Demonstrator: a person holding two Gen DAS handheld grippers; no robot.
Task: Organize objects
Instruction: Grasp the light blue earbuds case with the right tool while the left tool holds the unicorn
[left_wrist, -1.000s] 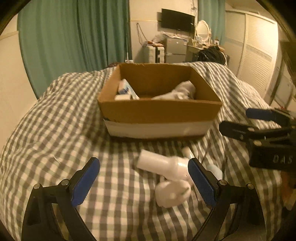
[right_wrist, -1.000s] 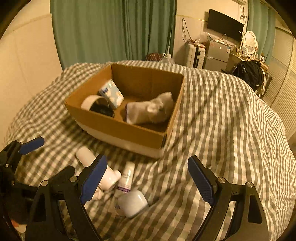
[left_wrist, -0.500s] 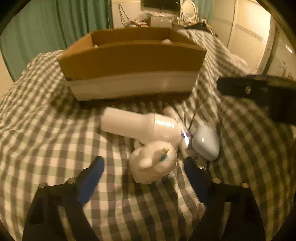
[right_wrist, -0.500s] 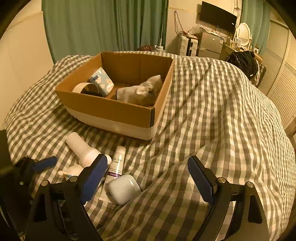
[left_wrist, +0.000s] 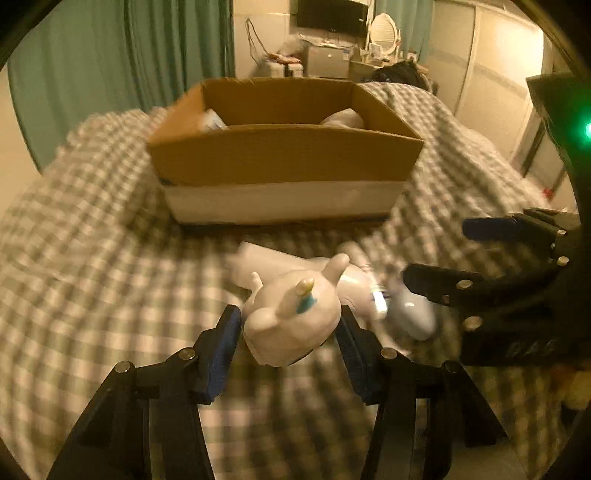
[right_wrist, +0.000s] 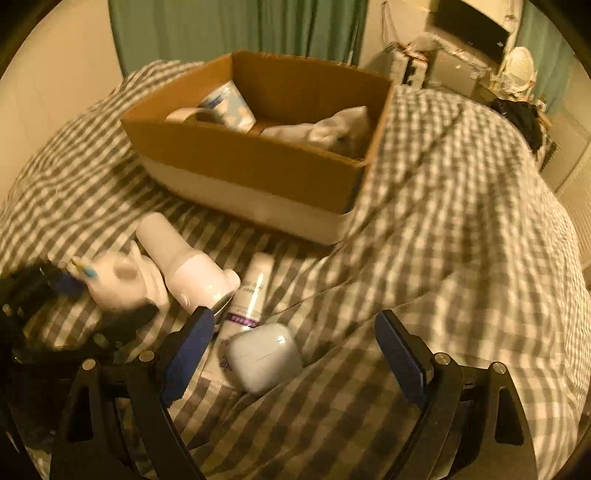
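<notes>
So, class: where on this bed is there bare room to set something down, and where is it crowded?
Free: the checked cover right of the cardboard box. Crowded: in front of the box, where unicorn toy, white bottle, tube and earbud case cluster.

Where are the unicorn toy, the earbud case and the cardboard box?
Unicorn toy (left_wrist: 291, 317), left wrist view, on its white head below the horn.
Earbud case (right_wrist: 264, 356), right wrist view, on its lid.
Box (right_wrist: 251, 162), right wrist view, on its brown front wall.

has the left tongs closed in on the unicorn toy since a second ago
Yes. The left tongs have narrowed and now flank the unicorn toy, nearer the cardboard box.
</notes>
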